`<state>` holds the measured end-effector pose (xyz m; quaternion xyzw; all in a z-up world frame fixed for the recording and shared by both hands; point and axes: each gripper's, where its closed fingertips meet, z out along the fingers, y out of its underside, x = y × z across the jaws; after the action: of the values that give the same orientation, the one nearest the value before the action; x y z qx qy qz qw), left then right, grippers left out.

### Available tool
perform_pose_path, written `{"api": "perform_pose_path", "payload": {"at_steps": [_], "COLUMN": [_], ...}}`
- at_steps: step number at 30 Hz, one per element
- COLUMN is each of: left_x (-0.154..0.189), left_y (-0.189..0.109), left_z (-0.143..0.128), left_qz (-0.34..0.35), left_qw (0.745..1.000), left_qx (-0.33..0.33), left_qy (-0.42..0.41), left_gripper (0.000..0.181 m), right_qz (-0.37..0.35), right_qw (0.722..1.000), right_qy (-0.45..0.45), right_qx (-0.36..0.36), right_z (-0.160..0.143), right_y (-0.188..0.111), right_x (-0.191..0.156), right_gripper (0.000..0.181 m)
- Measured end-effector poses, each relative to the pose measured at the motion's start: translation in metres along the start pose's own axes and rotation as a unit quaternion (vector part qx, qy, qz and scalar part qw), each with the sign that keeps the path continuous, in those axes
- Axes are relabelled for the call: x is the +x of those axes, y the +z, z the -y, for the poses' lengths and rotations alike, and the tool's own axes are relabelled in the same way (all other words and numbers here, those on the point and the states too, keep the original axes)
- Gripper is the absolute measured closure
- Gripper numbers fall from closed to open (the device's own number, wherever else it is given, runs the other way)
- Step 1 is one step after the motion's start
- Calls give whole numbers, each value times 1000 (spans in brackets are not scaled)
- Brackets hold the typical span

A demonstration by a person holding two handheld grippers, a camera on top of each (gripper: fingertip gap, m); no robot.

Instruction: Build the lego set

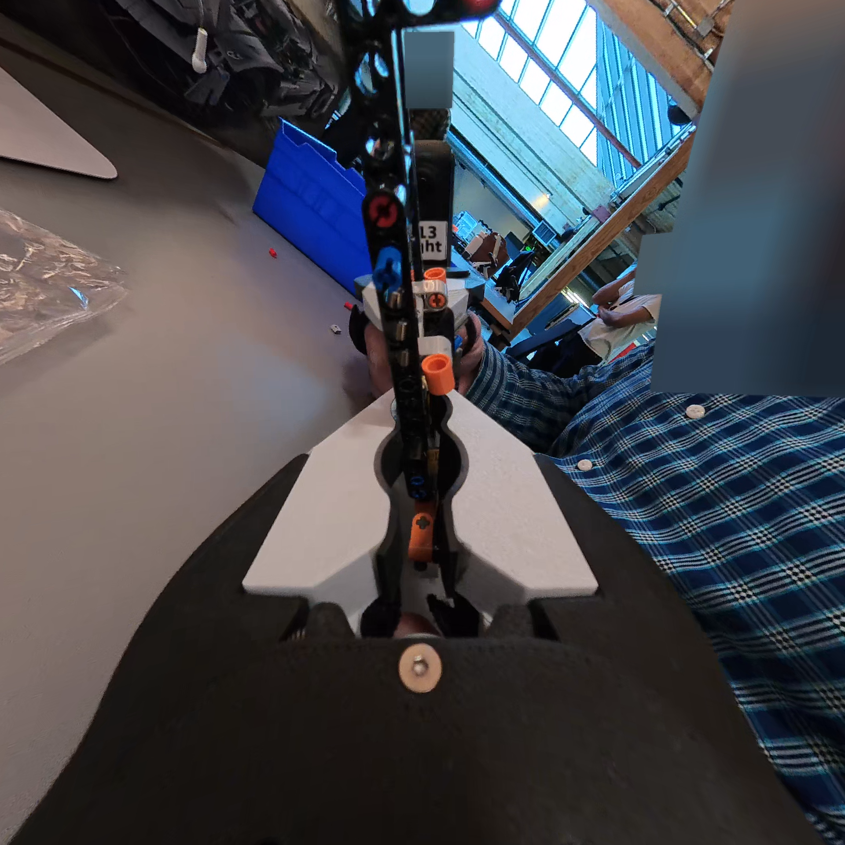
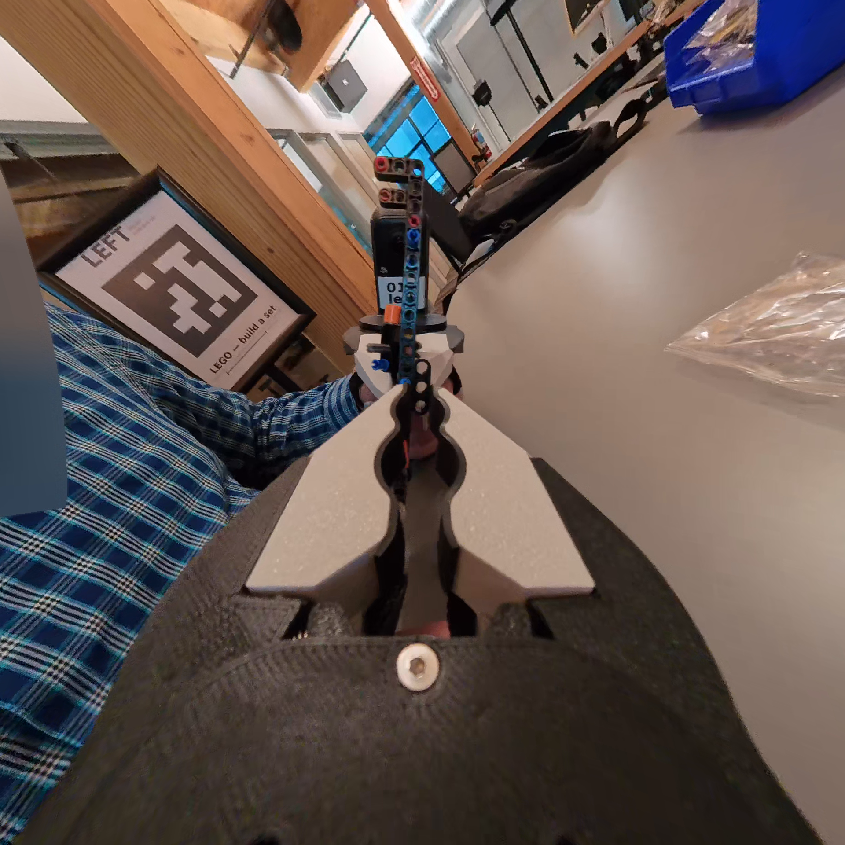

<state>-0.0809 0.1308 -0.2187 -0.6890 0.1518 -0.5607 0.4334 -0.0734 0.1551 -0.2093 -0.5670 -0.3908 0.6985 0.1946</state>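
Blue plaid sleeve (image 1: pixel 526 388), seemingly buttoned shirt

Bright daylight from tall windows (image 1: pixel 548 68), slightly blown out, soft glare on the grey desk (image 2: pixel 640 320), strong fisheye bending at the edges, near lego pieces (image 1: pixel 402 114) blurred, dim background clutter.

One lego assembly (image 1: pixel 397 320), two grippers, one blue bin (image 1: pixel 311 201), one plastic bag (image 2: pixel 772 347), and three loose bits on the surface (image 1: pixel 183 366).
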Motion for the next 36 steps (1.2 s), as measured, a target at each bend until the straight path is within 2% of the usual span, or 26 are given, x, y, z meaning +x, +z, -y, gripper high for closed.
{"api": "perform_pose_path", "payload": {"at_steps": [9,20,32,34,36], "left_x": [-2,-2,-7,-8,-5], "left_y": [1,2,3,4,5], "left_z": [4,3,-5,-7,-9], "left_qz": [3,8,24,23,15], "left_qw": [1000,1000,999,999,999], "left_qx": [13,9,-27,-35,-41], "left_qy": [-3,2,8,0,6], "left_gripper": [176,176,175,173,158], "right_qz": [1,3,-11,-11,-16], "right_qw": [999,999,997,997,996], "right_qy": [1,10,-11,-4,-2], "right_qx": [-37,-38,-81,-82,-87], "right_z": [-9,-12,-22,-23,-24], "right_y": [3,5,4,4,5], "right_x": [-5,-5,1,4,7], "right_gripper": [177,177,177,177,177]}}
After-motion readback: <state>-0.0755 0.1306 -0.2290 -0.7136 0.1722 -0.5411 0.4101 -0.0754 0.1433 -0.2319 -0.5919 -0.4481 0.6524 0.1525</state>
